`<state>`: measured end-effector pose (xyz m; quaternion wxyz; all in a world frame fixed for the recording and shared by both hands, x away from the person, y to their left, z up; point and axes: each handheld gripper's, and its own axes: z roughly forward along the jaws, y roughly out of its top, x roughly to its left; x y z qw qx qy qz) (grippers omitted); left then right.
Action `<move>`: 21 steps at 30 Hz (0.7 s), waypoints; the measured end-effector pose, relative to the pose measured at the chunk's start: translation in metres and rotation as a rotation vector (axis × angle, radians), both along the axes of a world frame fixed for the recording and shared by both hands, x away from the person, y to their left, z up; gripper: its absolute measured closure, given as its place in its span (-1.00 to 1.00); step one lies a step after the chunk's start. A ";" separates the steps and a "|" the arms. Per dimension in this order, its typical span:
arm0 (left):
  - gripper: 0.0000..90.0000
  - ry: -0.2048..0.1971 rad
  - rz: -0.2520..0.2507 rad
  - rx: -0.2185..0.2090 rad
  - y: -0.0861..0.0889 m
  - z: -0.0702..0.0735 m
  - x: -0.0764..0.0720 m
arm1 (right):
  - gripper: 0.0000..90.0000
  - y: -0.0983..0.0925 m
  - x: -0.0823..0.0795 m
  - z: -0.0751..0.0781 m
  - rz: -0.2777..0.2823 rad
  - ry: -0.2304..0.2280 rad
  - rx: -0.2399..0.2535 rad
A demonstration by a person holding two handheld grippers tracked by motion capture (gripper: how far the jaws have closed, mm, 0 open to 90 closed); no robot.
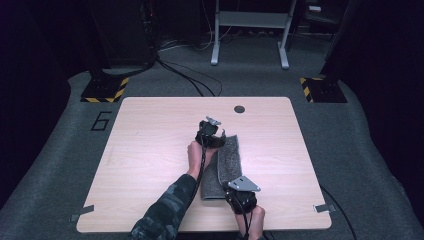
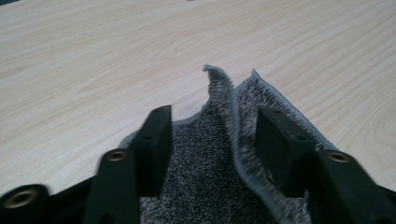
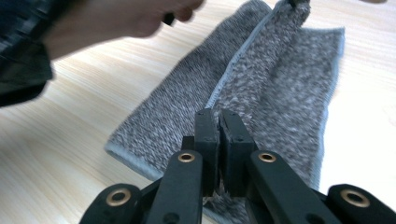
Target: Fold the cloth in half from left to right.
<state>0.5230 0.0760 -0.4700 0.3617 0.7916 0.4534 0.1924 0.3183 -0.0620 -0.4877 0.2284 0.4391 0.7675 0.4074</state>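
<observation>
- Pale wooden table (image 1: 150,150) carries everything, and the speckled grey terry towel (image 1: 227,165) lies folded lengthwise near its middle.
- Grey towel runs between my two tongs, far end to near end.
- My left gripper (image 2: 210,140) has its jaws apart, straddling a raised fold at the towel's far end.
- My right gripper (image 3: 218,140) is clamped on the near edge.

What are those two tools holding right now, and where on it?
The right tool pinches the grey towel at its near folded edge. The left tool is open around the far edge, gripping nothing.
</observation>
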 end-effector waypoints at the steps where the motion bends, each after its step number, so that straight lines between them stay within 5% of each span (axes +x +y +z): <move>1: -0.13 -0.004 -0.001 -0.003 0.002 0.001 -0.001 | 0.92 -0.002 0.000 -0.001 -0.007 0.006 -0.002; 14: -0.35 0.003 -0.012 0.002 0.031 -0.006 -0.026 | 0.73 -0.036 -0.002 -0.011 -0.069 0.049 -0.030; 21: -0.41 0.018 -0.033 0.020 0.038 -0.017 -0.039 | 0.25 -0.055 -0.003 -0.008 -0.099 0.066 -0.004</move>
